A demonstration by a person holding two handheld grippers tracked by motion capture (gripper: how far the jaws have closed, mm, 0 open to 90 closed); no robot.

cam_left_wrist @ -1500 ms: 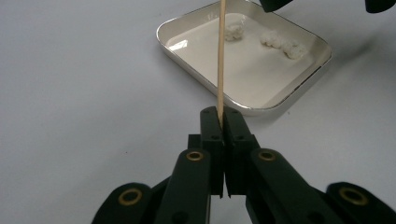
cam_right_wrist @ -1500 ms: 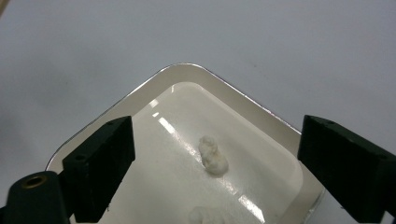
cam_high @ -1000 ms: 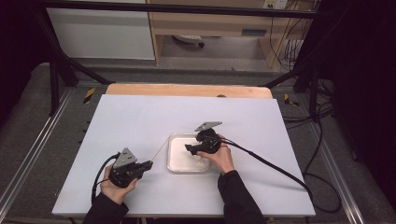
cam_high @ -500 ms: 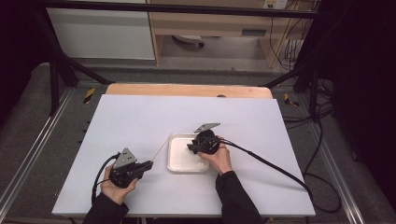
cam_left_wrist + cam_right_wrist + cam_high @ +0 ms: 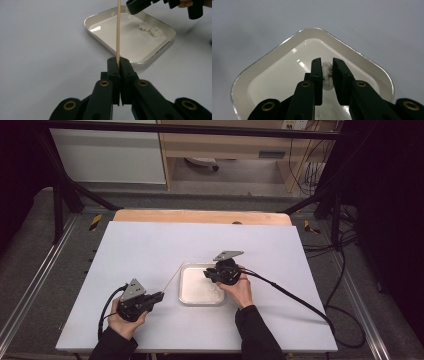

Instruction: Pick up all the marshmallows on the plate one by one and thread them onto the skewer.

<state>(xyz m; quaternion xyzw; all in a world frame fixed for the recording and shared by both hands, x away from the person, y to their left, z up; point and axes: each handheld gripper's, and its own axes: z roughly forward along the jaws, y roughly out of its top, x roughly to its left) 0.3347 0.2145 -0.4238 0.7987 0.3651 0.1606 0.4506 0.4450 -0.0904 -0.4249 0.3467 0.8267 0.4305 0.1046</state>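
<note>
- The left hand-held gripper point(image 5: 117, 65) has its jaws closed on the lower end of a thin wooden stick point(image 5: 118, 30). The stick points up and away, toward the white tray point(image 5: 100, 20) in the middle of the table point(image 5: 150, 245). The hold is only at the end, so I think the stick can turn or slide between the jaws when something pushes on its tip.
- The right hand-held gripper point(image 5: 327, 70) is above the tray point(image 5: 274, 52) and its jaws are nearly closed on a small soft white piece point(image 5: 327, 72). It looks like a marshmallow. A hard squeeze may crush it; a weak one may let it fall back into the tray.
- Two more white pieces point(image 5: 150, 28) lie in the tray, near its far side.
- If the piece must go onto the stick, the tip can miss the middle and tear the side, or push the piece out of the jaws.
- The tray is light, I judge; a bump from either hand-held gripper could move it.
</note>
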